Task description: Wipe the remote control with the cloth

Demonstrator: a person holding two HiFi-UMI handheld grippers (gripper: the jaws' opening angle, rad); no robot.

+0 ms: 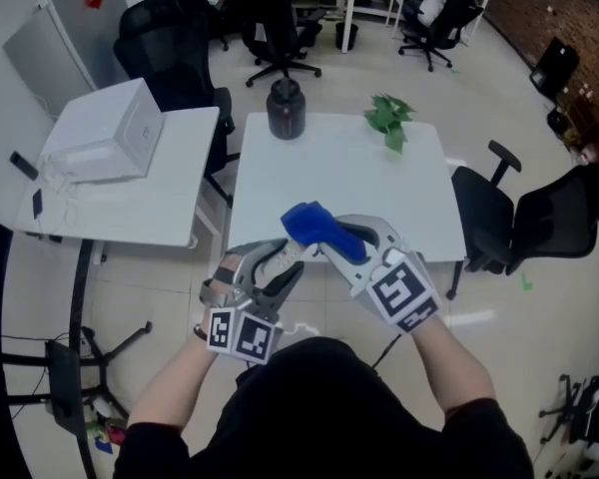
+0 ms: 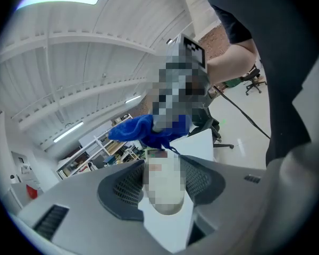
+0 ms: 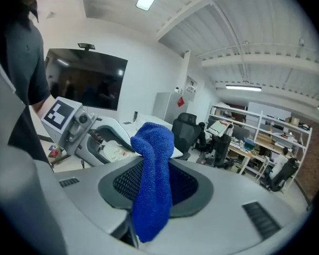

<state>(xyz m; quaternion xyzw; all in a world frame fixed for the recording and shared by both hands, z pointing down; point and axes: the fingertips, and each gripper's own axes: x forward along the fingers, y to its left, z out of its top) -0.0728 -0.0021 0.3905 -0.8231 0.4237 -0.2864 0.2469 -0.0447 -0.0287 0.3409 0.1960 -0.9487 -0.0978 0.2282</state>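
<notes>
In the left gripper (image 1: 290, 263), the remote (image 2: 165, 190) points at the cloth (image 3: 151, 185).

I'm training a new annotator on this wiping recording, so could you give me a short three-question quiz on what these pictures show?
1. True or false: the right gripper has its jaws shut on the blue cloth.
2. What sits between the jaws of the left gripper? A) a pen B) the remote control C) nothing
3. Fill in: the dark jug stands on the white ____.
Key: 1 true; 2 B; 3 table.
</notes>
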